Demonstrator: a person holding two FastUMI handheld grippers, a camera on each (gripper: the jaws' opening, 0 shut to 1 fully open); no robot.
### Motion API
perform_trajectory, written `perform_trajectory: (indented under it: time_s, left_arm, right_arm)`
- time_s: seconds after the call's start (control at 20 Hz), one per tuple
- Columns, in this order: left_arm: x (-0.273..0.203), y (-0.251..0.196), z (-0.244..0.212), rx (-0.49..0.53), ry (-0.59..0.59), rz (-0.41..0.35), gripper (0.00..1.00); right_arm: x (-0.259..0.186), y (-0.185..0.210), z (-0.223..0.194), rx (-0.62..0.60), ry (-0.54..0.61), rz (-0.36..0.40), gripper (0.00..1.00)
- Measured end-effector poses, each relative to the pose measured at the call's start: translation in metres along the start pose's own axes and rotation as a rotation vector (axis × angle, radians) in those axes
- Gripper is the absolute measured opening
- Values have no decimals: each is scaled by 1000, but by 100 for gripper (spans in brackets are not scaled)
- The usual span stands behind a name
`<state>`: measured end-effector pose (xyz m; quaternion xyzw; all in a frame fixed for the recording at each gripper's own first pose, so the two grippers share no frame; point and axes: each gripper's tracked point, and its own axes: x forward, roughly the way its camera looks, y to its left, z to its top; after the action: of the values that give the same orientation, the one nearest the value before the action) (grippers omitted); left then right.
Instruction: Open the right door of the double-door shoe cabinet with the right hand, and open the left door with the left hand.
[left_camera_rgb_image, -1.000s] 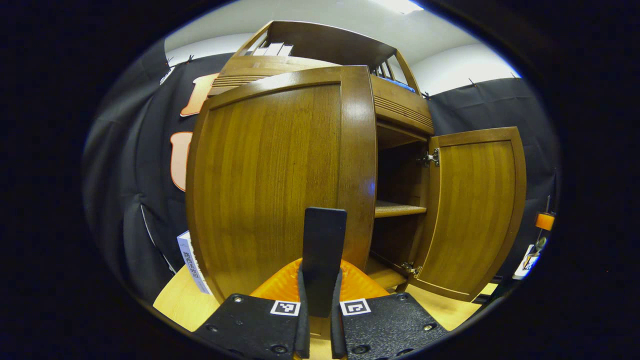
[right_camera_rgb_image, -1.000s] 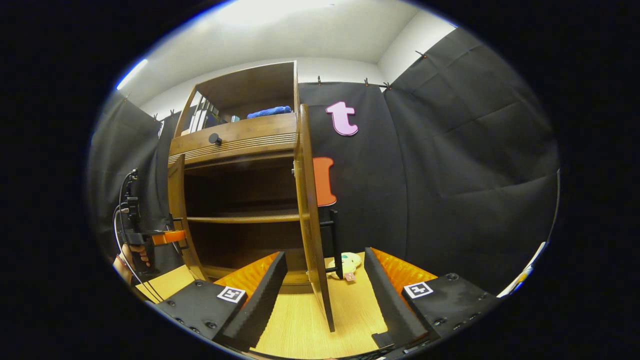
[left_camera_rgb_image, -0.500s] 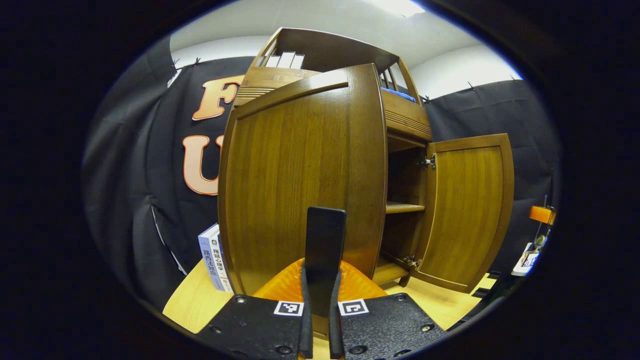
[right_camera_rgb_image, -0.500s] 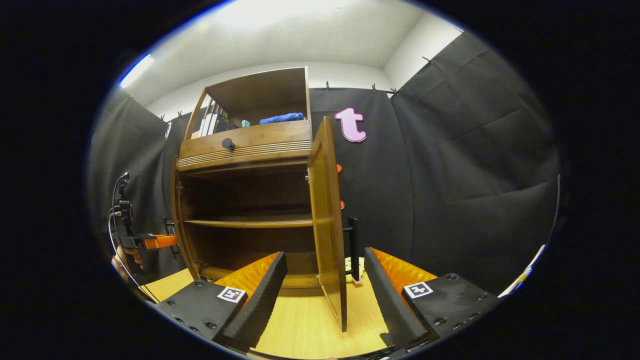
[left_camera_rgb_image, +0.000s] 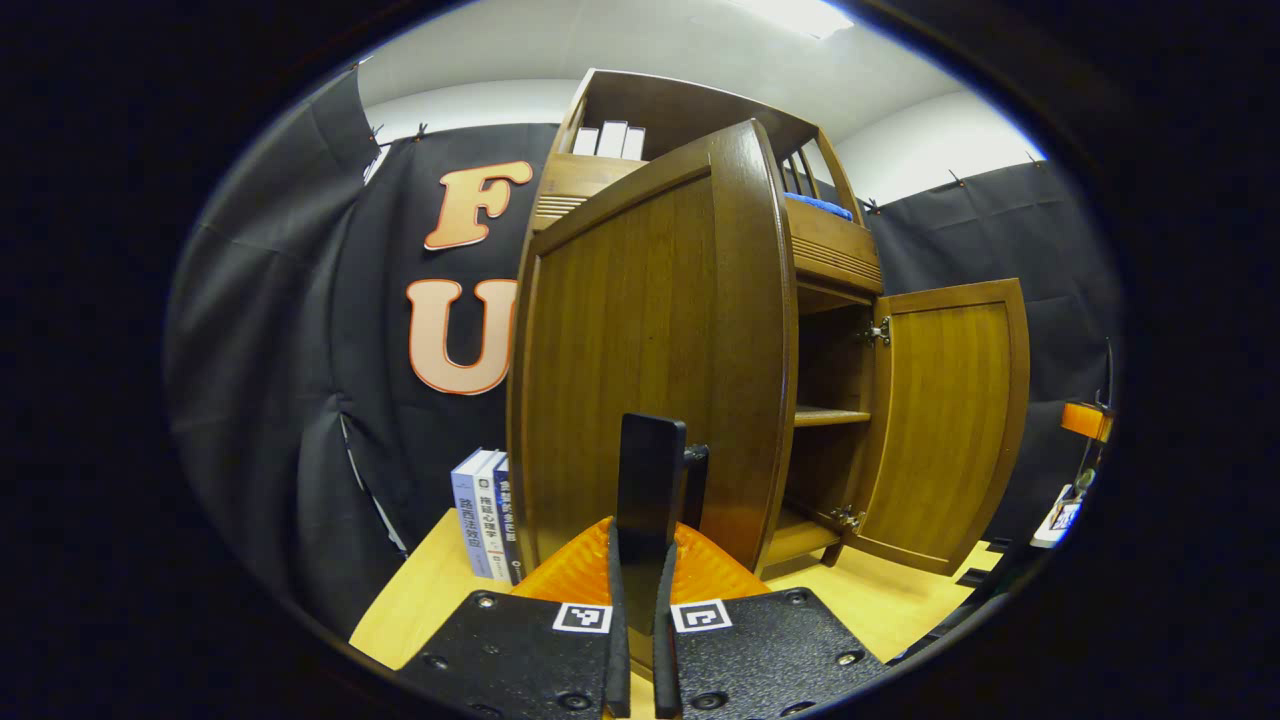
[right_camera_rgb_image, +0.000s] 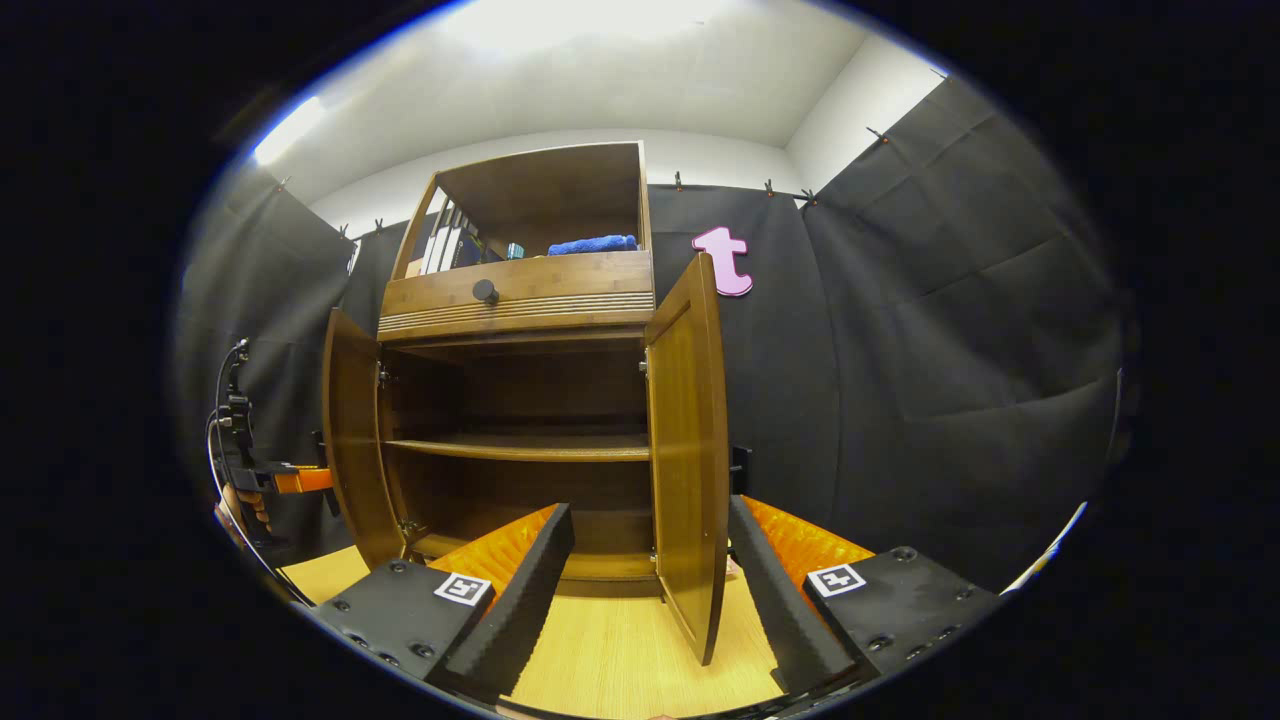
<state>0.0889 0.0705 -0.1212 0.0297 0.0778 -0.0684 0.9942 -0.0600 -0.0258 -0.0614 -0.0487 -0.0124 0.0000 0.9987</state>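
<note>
The brown wooden shoe cabinet (right_camera_rgb_image: 520, 300) has both doors swung out. In the left gripper view the left door (left_camera_rgb_image: 640, 330) shows its front face, and my left gripper (left_camera_rgb_image: 637, 560) is shut on its black upright handle (left_camera_rgb_image: 650, 465). The right door (left_camera_rgb_image: 950, 420) hangs wide open farther right. In the right gripper view my right gripper (right_camera_rgb_image: 650, 510) is open with nothing held. The right door (right_camera_rgb_image: 685, 430) stands edge-on beyond its fingers, apart from them. A hand holds the left gripper (right_camera_rgb_image: 270, 480) beside the left door (right_camera_rgb_image: 350, 440).
The cabinet stands on a light wooden table (right_camera_rgb_image: 600, 660), its two inner shelves bare. Upright books (left_camera_rgb_image: 480, 510) stand on the table left of the cabinet. The top shelf holds books (right_camera_rgb_image: 440, 245) and a blue cloth (right_camera_rgb_image: 595, 243). A drawer knob (right_camera_rgb_image: 485, 291) sits below it.
The left door has swung farther open with my left gripper on its handle. The right door has turned wider, hiding most of its handle. My right gripper has stayed open.
</note>
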Motion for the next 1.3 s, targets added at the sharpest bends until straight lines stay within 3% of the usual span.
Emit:
perform_trajectory:
  time_s: [0.45,0.6,0.75,0.8,0.95,1.0,1.15,1.2,1.25,1.3]
  left_arm:
    - [-29,76,4,34,-15,171,0]
    - [-32,85,3,-11,-8,150,0]
    - [-31,92,3,25,0,136,0]
    - [-32,96,4,30,1,138,0]
    - [-34,109,2,21,0,143,0]
    - [-35,116,2,17,2,150,0]
    - [-36,123,2,-8,0,129,0]
    - [-38,123,0,-14,8,131,0]
    - [-42,123,-1,-17,18,141,0]
    - [-48,124,-1,-26,27,165,0]
  right_arm:
    - [10,18,2,3,0,13,92]
    - [15,26,1,8,1,28,92]
    - [20,32,-4,14,8,34,92]
    - [22,35,-6,18,12,38,99]
    - [28,43,-10,20,21,47,99]
    - [30,45,-11,17,24,49,92]
    - [34,51,-12,16,32,53,93]
    - [33,53,-13,15,34,55,99]
    - [32,54,-13,12,35,56,93]
    - [32,54,-13,7,33,55,93]
